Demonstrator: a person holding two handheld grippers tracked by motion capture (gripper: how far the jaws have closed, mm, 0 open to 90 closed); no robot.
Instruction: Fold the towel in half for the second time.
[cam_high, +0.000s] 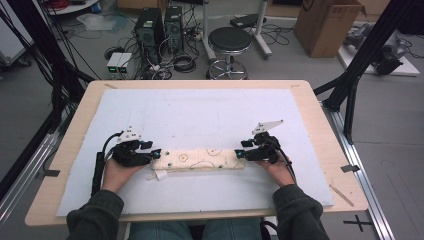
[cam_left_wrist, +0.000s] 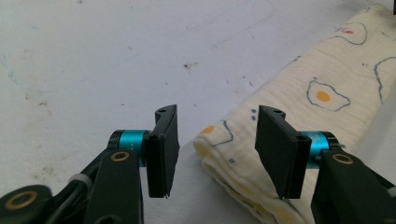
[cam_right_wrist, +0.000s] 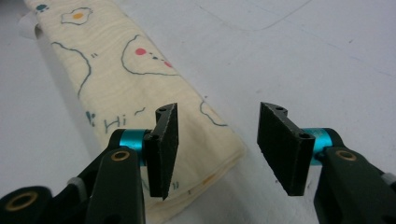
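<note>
A cream cloth (cam_high: 200, 160) printed with fried eggs and small doodles lies folded into a long narrow strip near the front of the white mat (cam_high: 200, 115). My left gripper (cam_high: 156, 152) stands open at the strip's left end; in the left gripper view the folded end (cam_left_wrist: 224, 154) lies between the jaws, untouched. My right gripper (cam_high: 240, 154) stands open at the strip's right end. In the right gripper view the cloth (cam_right_wrist: 135, 88) runs away to the upper left, its end under the left jaw. A white tag (cam_high: 161, 175) sticks out below the left end.
The mat covers a wooden table (cam_high: 320, 130). A thin wooden stick (cam_high: 342, 195) lies on the bare wood at the front right. Beyond the table stand a black stool (cam_high: 229, 45), computer towers (cam_high: 159, 27) and a cardboard box (cam_high: 327, 25) on the floor.
</note>
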